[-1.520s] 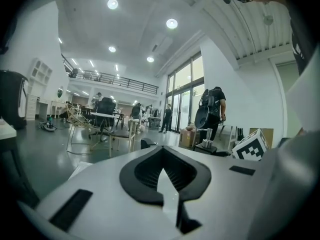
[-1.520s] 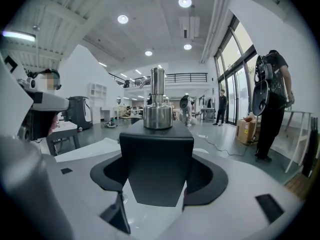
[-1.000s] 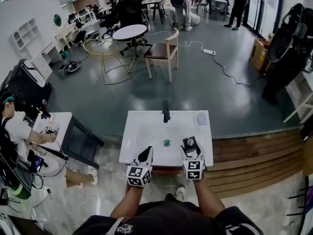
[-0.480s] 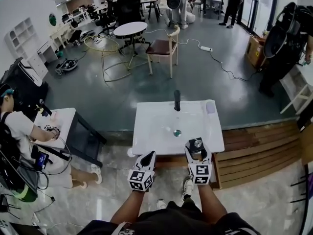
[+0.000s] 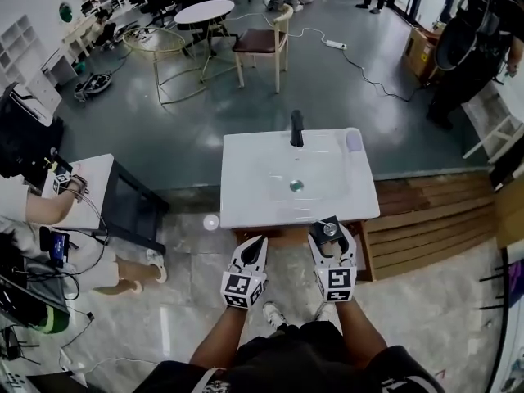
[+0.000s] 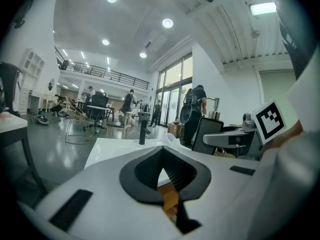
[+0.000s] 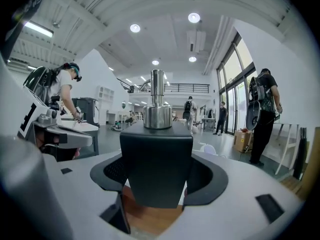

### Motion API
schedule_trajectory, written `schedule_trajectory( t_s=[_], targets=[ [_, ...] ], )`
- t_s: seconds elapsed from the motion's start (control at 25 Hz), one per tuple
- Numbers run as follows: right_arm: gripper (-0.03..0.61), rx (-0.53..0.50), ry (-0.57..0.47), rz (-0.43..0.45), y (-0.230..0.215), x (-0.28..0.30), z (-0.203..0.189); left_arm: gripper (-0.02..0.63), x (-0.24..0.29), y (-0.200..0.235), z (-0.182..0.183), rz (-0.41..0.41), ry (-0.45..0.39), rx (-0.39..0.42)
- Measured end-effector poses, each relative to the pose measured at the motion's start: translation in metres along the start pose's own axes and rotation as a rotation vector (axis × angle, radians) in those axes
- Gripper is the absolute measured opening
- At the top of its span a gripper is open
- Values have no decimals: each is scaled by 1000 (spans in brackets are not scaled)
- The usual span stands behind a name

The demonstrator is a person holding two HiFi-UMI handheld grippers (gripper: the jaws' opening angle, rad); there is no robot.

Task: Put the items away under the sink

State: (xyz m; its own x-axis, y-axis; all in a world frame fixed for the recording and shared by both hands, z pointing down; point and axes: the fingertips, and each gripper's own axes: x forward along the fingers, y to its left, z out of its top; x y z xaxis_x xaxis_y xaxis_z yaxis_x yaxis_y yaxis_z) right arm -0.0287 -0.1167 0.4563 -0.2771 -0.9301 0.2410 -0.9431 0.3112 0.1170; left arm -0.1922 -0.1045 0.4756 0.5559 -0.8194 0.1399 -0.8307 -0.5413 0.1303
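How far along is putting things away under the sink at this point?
Nothing looks stowed: inside the cabinet isn't visible. In hand: the right gripper clamps a black pump bottle at the front edge of the sink; the left gripper is shut, empty. Left: stow that bottle, then the pale item on the basin's far right corner.

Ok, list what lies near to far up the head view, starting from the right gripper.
From the right gripper, shut on the black pump bottle → sink drain → black faucet → wooden chair.
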Motion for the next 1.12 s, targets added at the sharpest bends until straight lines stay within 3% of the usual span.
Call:
schedule_trajectory(
  t_s=[0.2,0.44,0.6,0.84,1.12],
  targets=[
    [328,-15,-15,25,-1,-14,-10,0,0,-18,-10,29,-2,-13],
    [328,13,-18,33,-19,-32,-37,0,3,-51,-20,80,10,78],
    [328,-8,-3,51,-26,-46,-64,0,-3,-72,-34,123,12,67],
    [328,-10,20,69,-39,-34,-139,0,18,-86,-99,164,40,30],
    [328,5,48,33,-44,15,-229,0,65,-65,-187,127,61,30]
  ],
)
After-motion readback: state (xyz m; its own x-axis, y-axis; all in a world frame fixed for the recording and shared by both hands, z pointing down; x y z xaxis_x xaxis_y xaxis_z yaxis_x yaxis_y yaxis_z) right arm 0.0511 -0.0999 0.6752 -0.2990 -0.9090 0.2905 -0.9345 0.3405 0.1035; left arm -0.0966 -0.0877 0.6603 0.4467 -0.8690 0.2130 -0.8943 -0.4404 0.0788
